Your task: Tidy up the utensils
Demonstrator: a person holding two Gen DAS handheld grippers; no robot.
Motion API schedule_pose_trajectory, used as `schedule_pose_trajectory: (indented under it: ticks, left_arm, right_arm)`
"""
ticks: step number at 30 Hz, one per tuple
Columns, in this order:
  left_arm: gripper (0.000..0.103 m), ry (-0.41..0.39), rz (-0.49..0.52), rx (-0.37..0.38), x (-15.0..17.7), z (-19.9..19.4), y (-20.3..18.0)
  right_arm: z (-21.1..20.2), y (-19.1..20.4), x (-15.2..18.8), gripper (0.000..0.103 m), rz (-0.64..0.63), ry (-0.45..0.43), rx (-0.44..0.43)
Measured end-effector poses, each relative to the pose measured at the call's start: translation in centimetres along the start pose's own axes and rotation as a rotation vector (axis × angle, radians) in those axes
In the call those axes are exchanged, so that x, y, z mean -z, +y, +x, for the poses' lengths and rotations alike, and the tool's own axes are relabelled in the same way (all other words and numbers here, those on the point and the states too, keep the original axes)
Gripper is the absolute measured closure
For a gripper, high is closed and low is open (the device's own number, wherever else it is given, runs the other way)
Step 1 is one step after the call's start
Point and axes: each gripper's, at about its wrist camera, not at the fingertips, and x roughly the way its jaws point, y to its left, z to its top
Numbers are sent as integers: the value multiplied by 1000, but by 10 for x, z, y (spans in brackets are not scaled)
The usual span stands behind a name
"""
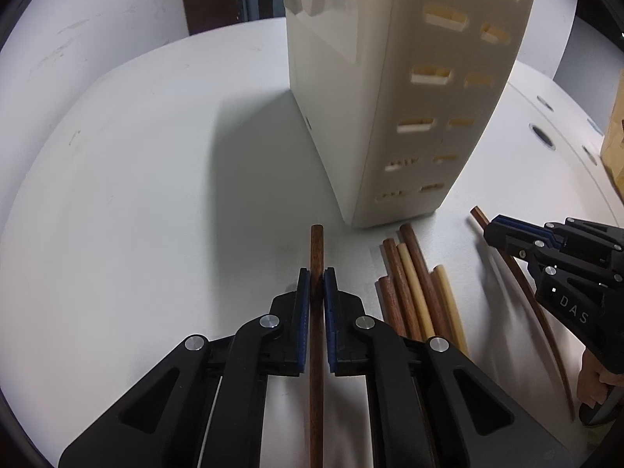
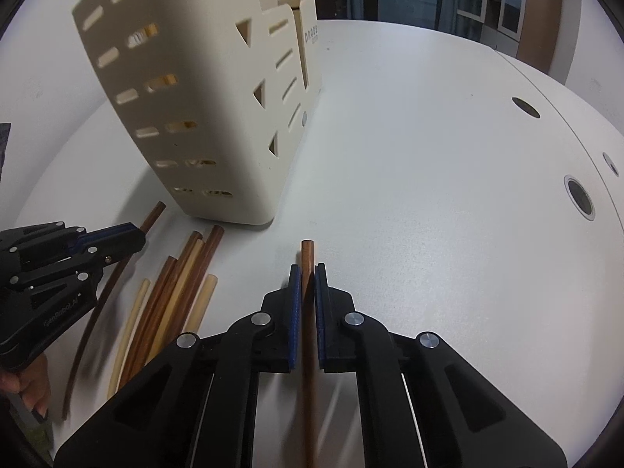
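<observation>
My left gripper (image 1: pixel 316 273) is shut on a dark brown chopstick (image 1: pixel 316 249) that runs forward between its blue pads, its tip just short of the cream slotted utensil holder (image 1: pixel 421 117). My right gripper (image 2: pixel 307 269) is shut on a lighter brown chopstick (image 2: pixel 307 253). A pile of several brown and pale chopsticks (image 1: pixel 413 288) lies on the white table between the two grippers; it also shows in the right wrist view (image 2: pixel 171 292). The right gripper (image 1: pixel 492 229) shows at the right of the left wrist view, the left gripper (image 2: pixel 136 234) at the left of the right wrist view.
The holder (image 2: pixel 202 109) stands upright on the white table (image 2: pixel 429 179), with stepped compartments behind it. Round cable holes (image 2: pixel 580 197) sit in the table at the right. A cardboard box (image 1: pixel 614 132) stands at the far right edge. A hand (image 1: pixel 592 386) holds the right gripper.
</observation>
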Motion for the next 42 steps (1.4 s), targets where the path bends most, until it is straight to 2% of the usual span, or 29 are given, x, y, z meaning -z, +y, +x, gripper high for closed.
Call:
schedule_pose_trajectory:
  ticks: [5,12,19,23,31,42]
  left_arm:
    - [96,-81,-29,7,-6,-24,-1]
    - [97,-211,-22,-25,-11,-68,-7]
    - [97,-347,-59,17,-12,-117,-13]
    - [97,-392,-56,21,-13,-130,-26]
    - [97,-435,-66,23,-19,-146,-20]
    - [97,-503,-28,4,-28,-172,-33]
  right_arm:
    - [-27,-1,-3,95,3,-83,-34]
    - [-68,4,-7,95,-34,-210,-70]
    - [-105,4,-13,96,-60,-336,-94]
    - [-119,6,-17,96,-76,-384,-99]
    - [-145,12,-22,96,-81,-452,-100]
    - [-174,16,-34,96,-101,-538,-99]
